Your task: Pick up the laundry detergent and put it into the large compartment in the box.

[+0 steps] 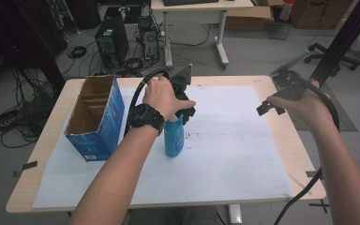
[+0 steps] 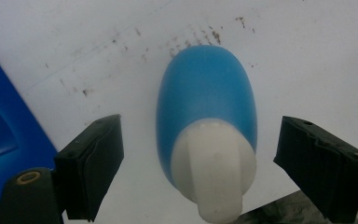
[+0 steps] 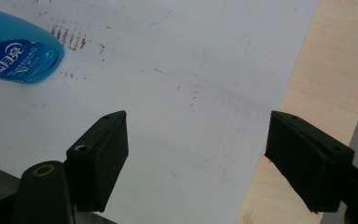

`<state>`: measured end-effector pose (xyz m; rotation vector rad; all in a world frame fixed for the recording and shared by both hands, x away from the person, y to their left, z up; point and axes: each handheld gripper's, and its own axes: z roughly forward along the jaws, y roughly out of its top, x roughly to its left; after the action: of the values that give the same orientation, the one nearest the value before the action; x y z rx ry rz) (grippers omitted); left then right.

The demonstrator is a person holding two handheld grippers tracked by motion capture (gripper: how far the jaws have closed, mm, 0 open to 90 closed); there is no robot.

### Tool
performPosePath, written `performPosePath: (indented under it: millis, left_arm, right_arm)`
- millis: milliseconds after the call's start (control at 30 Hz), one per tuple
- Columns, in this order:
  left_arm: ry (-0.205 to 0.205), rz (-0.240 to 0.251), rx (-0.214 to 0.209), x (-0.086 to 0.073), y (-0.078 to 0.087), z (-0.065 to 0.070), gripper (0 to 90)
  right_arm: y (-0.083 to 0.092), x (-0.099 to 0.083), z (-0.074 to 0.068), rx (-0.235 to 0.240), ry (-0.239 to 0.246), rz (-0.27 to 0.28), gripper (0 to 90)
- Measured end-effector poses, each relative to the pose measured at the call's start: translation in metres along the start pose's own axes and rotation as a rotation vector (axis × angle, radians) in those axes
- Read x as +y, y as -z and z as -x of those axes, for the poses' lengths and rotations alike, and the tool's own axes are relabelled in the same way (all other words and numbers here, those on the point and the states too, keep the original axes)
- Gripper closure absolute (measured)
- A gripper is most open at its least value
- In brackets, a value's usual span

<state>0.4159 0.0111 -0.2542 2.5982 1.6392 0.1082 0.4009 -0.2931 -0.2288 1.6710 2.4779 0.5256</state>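
Lower centre of the high view: two forearms enter from the bottom edge, a black wristwatch on the left one. Left gripper sits at frame centre, directly above a blue bottle that stands upright on the white sheet covering the surface. In the left gripper view its fingers are spread wide, one either side of the bottle's white cap, touching neither. Brown smudges mark the sheet just beyond the bottle.

Right gripper is held at the right of the high view, over the sheet's right edge, well apart from the bottle. Its fingers are apart with nothing between them.

Left of frame: an open blue cardboard box stands beside the bottle, not touching.

Far background, upper frame: a computer tower, floor cables, a second desk.
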Motion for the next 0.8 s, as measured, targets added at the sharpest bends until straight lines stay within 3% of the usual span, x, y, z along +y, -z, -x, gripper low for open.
performPosePath:
  millis: [433, 800]
  left_arm:
    - [-0.004, -0.025, 0.017, 0.001, -0.018, 0.004, 15.7]
    - [0.022, -0.041, 0.028, 0.003, -0.031, 0.006, 17.4]
  right_arm:
    - [-0.003, -0.001, 0.001, 0.003, 0.0, -0.002, 21.5]
    - [-0.005, -0.002, 0.003, 0.005, -0.004, -0.003, 21.4]
